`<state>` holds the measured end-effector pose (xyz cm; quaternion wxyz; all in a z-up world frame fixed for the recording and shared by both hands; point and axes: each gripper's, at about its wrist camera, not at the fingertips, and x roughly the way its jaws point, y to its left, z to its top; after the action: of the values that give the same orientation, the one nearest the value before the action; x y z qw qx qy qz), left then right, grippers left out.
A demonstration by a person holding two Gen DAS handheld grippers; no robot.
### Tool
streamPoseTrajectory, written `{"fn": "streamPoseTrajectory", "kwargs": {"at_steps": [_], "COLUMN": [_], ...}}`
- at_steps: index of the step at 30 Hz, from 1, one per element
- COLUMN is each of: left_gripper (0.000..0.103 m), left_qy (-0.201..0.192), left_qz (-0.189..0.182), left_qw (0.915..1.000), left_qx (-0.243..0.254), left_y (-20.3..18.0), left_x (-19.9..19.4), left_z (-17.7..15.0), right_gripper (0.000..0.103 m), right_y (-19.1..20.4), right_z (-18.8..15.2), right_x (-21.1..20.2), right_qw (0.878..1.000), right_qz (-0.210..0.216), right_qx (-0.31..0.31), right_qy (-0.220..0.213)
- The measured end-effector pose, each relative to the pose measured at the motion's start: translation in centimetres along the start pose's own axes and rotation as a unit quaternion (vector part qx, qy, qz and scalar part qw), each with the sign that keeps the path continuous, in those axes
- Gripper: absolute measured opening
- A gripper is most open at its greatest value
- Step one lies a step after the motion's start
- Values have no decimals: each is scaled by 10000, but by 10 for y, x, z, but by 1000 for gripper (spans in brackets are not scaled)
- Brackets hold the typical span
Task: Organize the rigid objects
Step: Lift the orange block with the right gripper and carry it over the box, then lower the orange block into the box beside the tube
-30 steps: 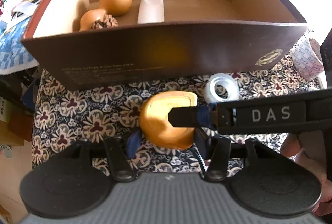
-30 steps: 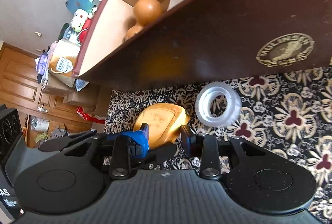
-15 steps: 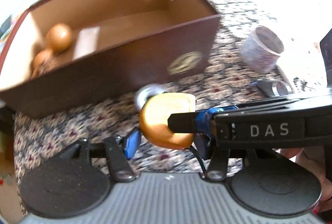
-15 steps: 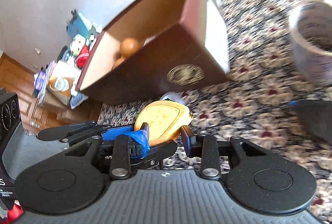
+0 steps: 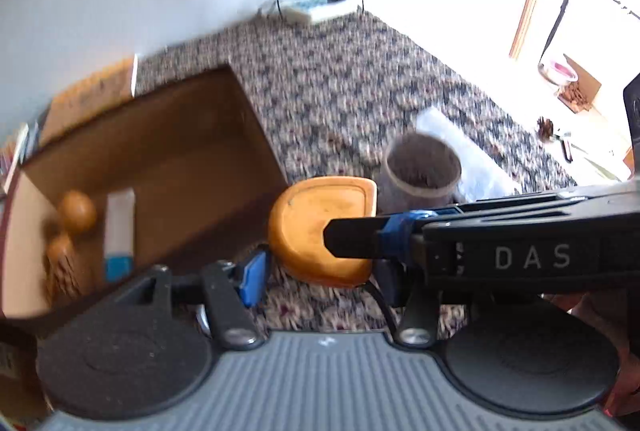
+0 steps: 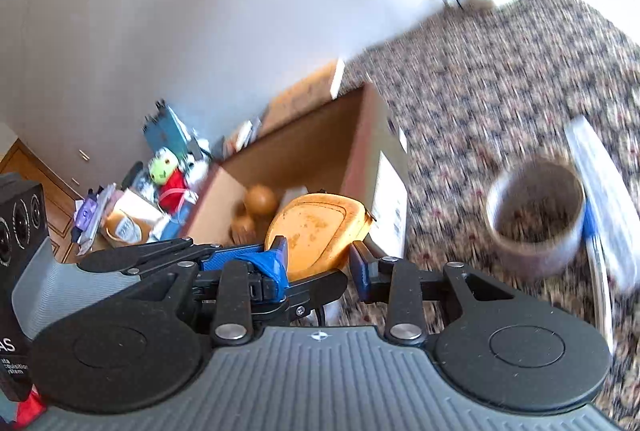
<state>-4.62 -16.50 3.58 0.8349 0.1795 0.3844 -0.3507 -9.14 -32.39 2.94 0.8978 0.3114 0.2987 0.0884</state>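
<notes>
An orange wooden piece [image 5: 316, 227] with rounded corners hangs in the air, gripped from two sides. My left gripper [image 5: 320, 279] is shut on it across its width, blue pad on the left. From the right, my right gripper reaches in and one of its fingers [image 5: 352, 241] lies on the piece's top face. In the right wrist view the right gripper [image 6: 348, 271] pinches the orange piece [image 6: 316, 231] at its near edge. The open brown box [image 5: 248, 135] lies to the left, holding a gourd [image 5: 76, 211], a white tube [image 5: 119, 227] and a pine cone [image 5: 64, 271].
A patterned roll [image 5: 422, 171] stands on the flowered cloth [image 5: 340, 91] just past the orange piece, with a white plastic packet [image 5: 472, 151] behind it. A power strip [image 5: 316, 7] lies by the wall. Clutter fills the floor [image 6: 160, 183] left of the box [image 6: 360, 151].
Both grippers have risen together with the orange piece and swung right. The box has slid to the left of both views, and the clear tape roll has dropped out of sight.
</notes>
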Motion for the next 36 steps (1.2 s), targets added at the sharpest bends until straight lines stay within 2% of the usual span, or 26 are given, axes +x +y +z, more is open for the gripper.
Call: {"fn": "streamPoseTrajectory", "kwargs": {"at_steps": [5,8,12,15,17,22,26,36], "left_gripper": [52,52,52,52,52,52,52,52], "left_qy": [-437,-597,-628,-575,-492,-275,-50,310], "left_qz": [195,329,504,549,549,631,520,476], "left_qw": [9988,9977,9965,9961,9963,9962,9954,9939], "left_qx": [39,-56,-231,-369,-447,-534,-806,-950], "left_y": [16,38,80,112,132,161,183,194], "left_x": [-16,-19,-14,1,15,50,76,104], "left_z": [25,39,45,48,50,48,45,48], "right_gripper": [17,17,17,17,17,17,17,16], "right_y": [20,34,41,43,43,38,37,32], "right_z": [26,39,53,56,57,58,58,61], "right_x": [26,54,101,121,148,185,202,222], "right_qw": [9989,9977,9979,9978,9974,9965,9952,9909], "right_qz": [201,315,388,368,313,93,-71,-486], "right_qx": [-391,-592,-503,-488,-522,-483,-471,-408], "right_qy": [-142,-65,144,248,390,680,859,1186]}}
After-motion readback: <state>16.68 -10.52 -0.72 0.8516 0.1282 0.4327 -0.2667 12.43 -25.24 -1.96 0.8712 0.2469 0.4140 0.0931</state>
